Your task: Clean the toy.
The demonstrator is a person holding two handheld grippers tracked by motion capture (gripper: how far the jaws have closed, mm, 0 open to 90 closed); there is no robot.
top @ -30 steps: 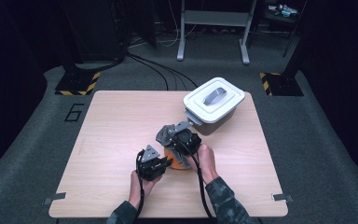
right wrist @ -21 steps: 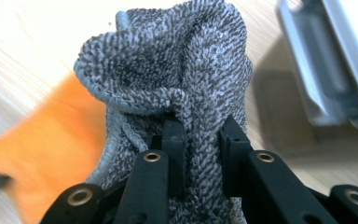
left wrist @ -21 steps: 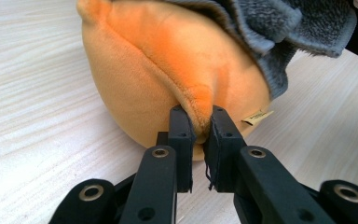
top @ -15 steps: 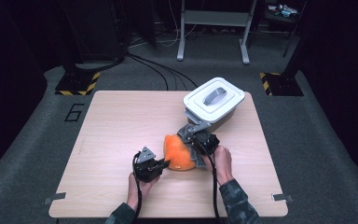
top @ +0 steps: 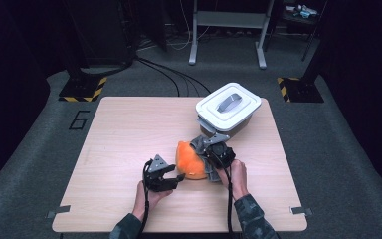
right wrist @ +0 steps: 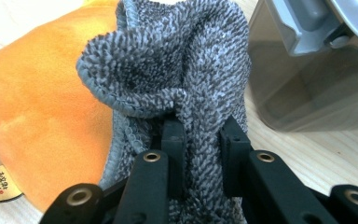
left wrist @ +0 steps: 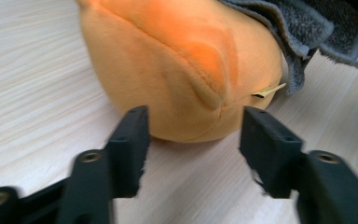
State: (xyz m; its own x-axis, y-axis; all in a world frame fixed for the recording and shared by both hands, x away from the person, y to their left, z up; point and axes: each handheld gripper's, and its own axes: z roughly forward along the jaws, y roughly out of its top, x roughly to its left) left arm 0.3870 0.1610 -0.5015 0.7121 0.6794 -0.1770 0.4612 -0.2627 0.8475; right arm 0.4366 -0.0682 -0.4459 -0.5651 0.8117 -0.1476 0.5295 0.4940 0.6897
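Now, left gripper [left wrist: 191, 135]: jaws just opened, off the orange plush [left wrist: 177, 65].
Right gripper [right wrist: 200, 135]: pinching grey cloth [right wrist: 177, 60] near container [top: 227, 109].

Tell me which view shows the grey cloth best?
The right gripper view: the grey cloth is close up, bunched, with the right tool shut on a fold, its looped pile plain. The left gripper view shows one corner of it behind the orange plush. The high view shows a small grey patch by that tool.

One orange plush pillow [top: 189, 160] at centre frame, one grey towel [top: 202, 149] beside it, one lidded white bin [top: 227, 110] upper right, two grippers, one table [top: 124, 134].
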